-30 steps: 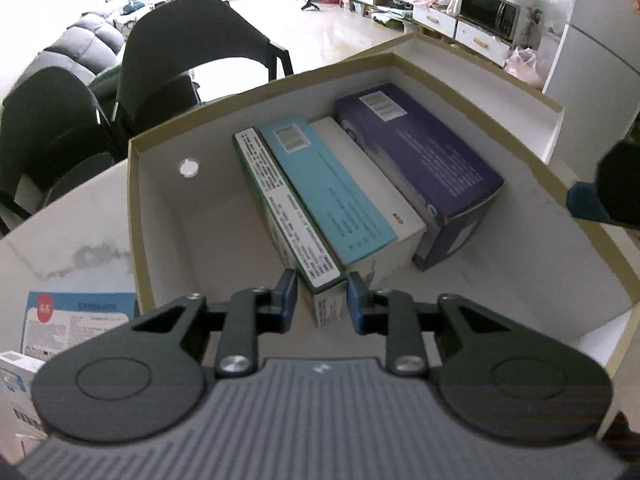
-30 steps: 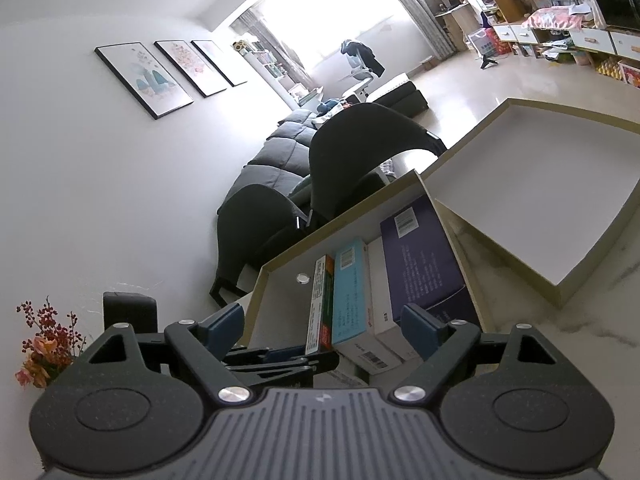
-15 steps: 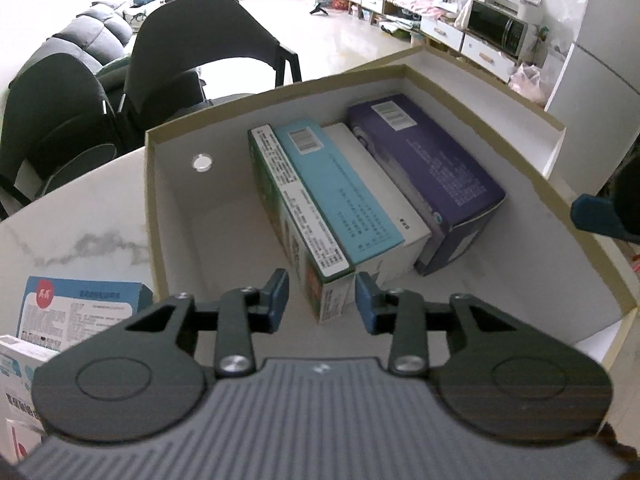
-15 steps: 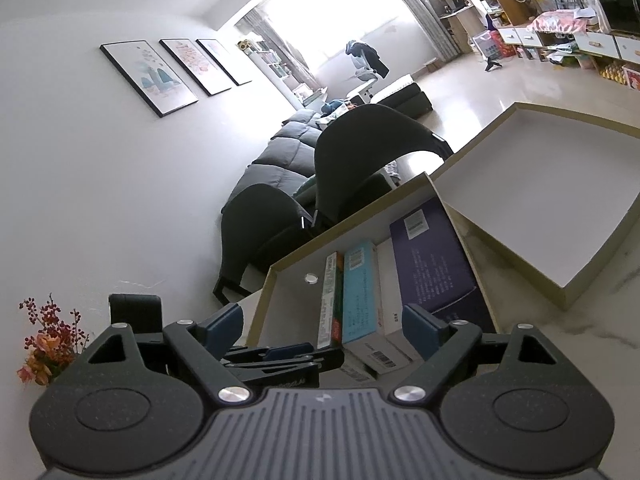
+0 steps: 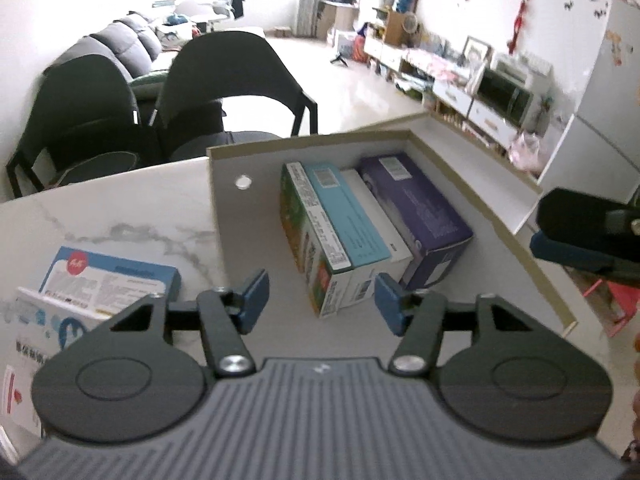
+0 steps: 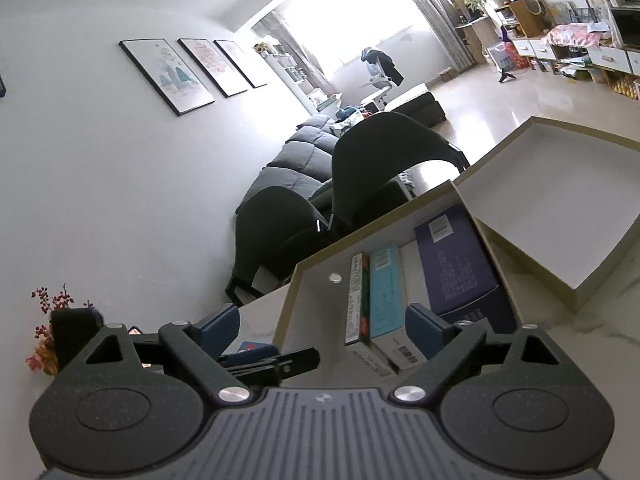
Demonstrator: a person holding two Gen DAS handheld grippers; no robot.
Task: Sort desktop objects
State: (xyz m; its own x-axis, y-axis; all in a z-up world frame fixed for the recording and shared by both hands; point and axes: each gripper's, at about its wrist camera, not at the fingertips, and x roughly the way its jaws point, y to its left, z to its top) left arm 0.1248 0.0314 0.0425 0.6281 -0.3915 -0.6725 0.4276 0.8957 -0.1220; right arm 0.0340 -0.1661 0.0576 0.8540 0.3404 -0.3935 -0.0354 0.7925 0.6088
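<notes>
An open cardboard box (image 5: 224,216) on the marble table holds a green carton (image 5: 316,264), a teal carton (image 5: 348,220), a white carton (image 5: 384,232) and a purple carton (image 5: 416,208), side by side. My left gripper (image 5: 322,298) is open and empty, just above the near end of the cartons. My right gripper (image 6: 322,330) is open and empty, hovering at the box's near right; it shows at the right edge of the left wrist view (image 5: 588,236). The same cartons show in the right wrist view (image 6: 384,292).
Two blue-and-white cartons (image 5: 108,280) lie on the table left of the box. The box lid (image 6: 560,208) lies open to the right. Two dark chairs (image 5: 224,88) stand at the far table edge. A flower vase (image 6: 48,332) is far left.
My left gripper opened wider, let go of the green carton and drew back and up from the box. My right gripper stayed open and barely moved.
</notes>
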